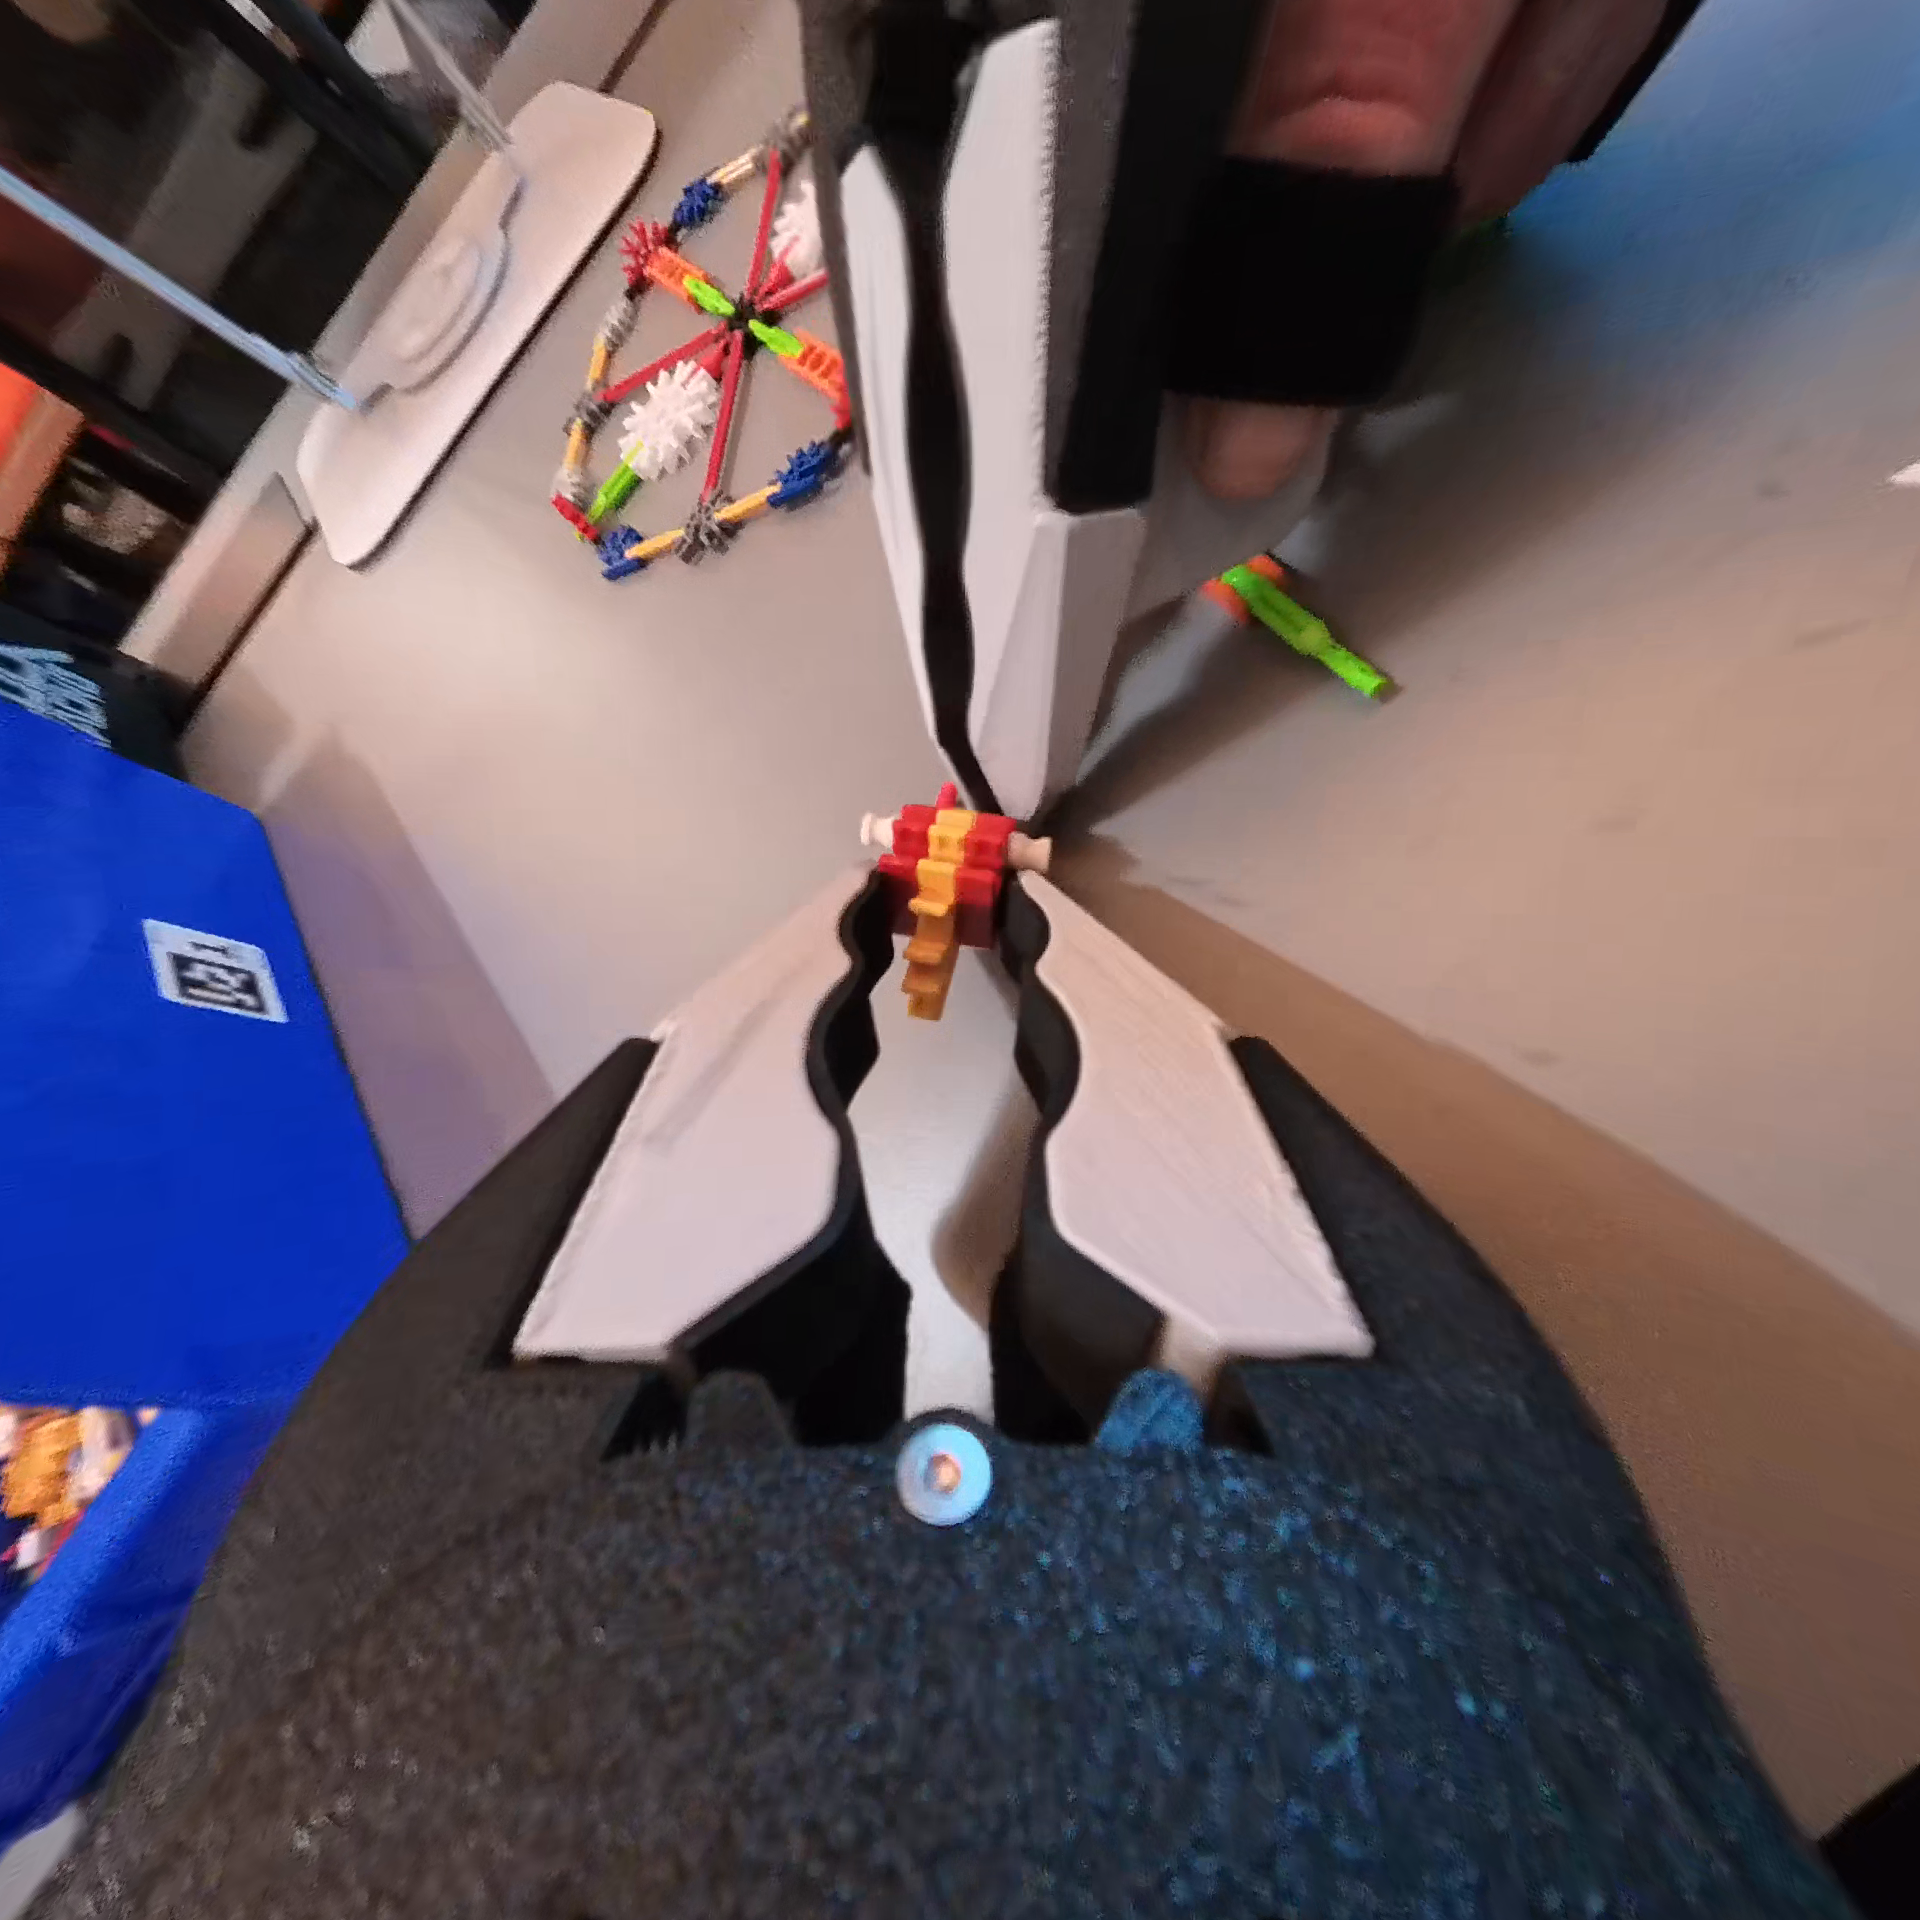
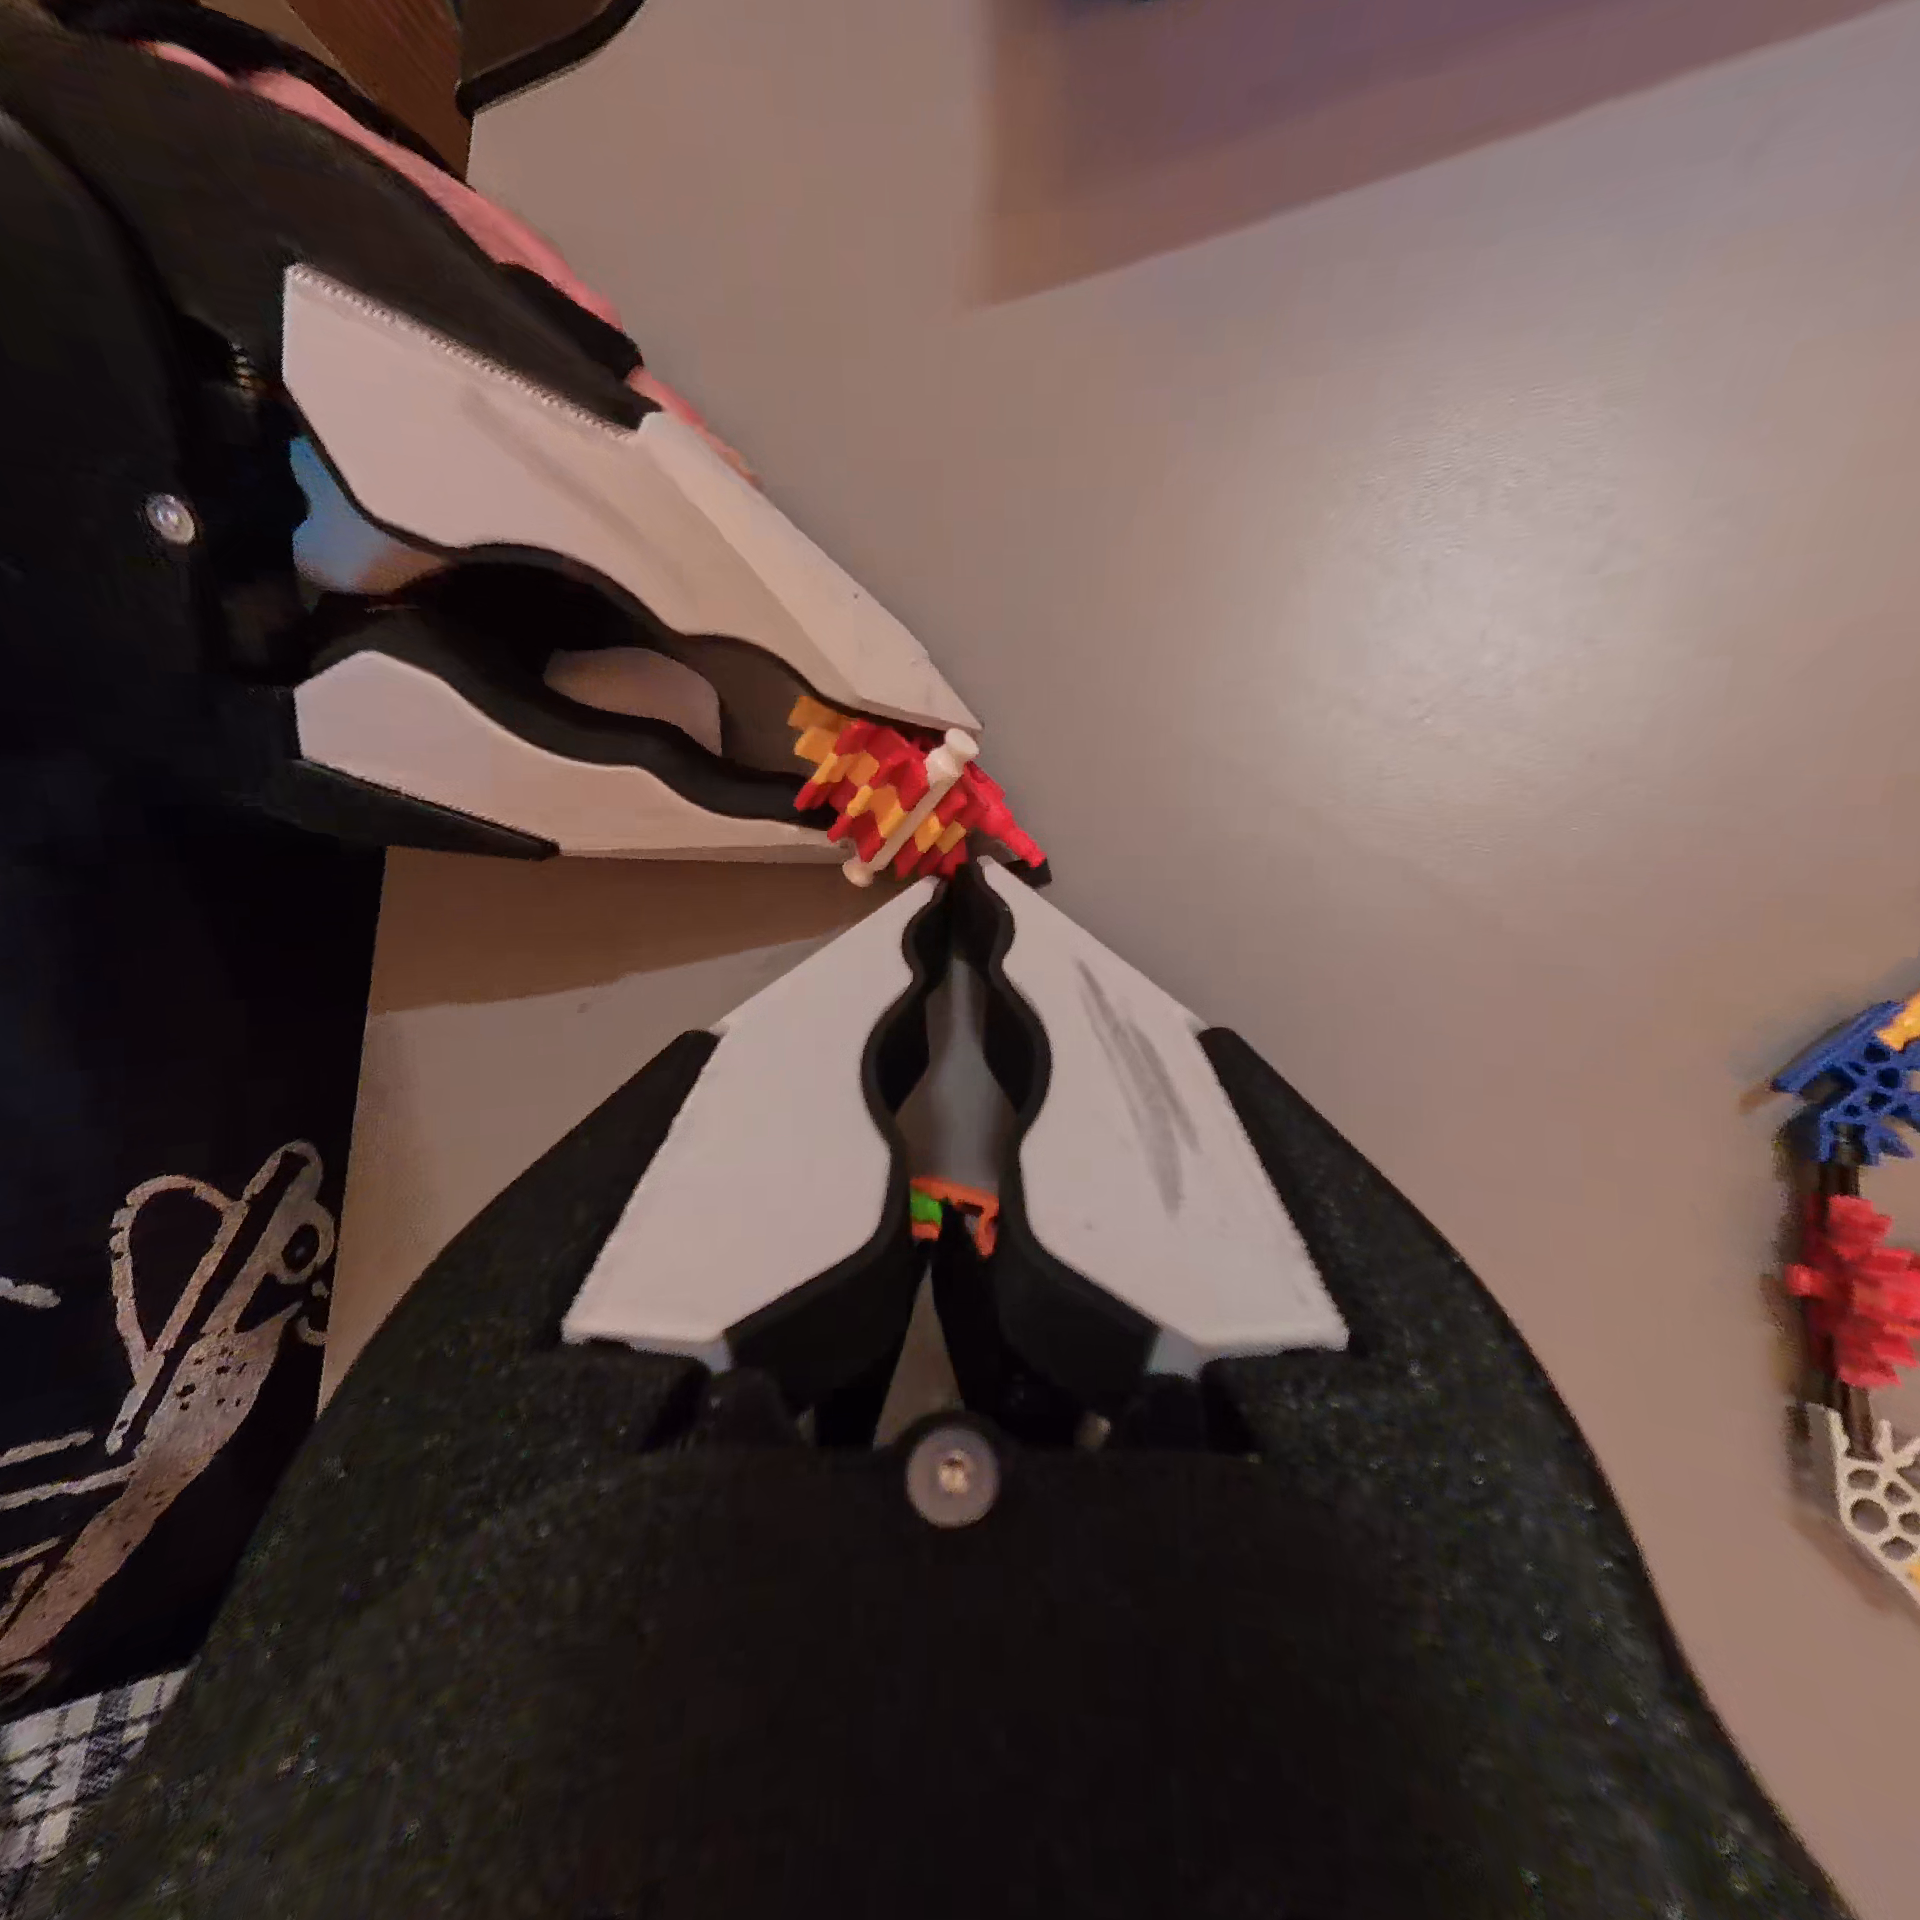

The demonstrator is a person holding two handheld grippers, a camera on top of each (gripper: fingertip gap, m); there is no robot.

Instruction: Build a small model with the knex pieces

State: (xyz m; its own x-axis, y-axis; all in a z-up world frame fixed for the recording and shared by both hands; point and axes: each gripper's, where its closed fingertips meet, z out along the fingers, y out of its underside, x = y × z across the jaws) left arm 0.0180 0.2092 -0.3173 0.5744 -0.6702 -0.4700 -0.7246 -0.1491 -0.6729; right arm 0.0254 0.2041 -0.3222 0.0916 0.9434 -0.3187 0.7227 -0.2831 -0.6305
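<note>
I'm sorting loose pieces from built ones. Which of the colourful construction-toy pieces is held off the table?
The small red-and-orange connector cluster on a white rod, clamped by the left gripper; the flat wheel-shaped build and the green-and-orange piece lie on the table.

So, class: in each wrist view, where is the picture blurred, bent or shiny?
Left wrist view: the blue box and wheel model smear with blur; table edges bow. Right wrist view: soft glare on the table; edge model blurred; red-and-yellow piece fairly sharp.
</note>
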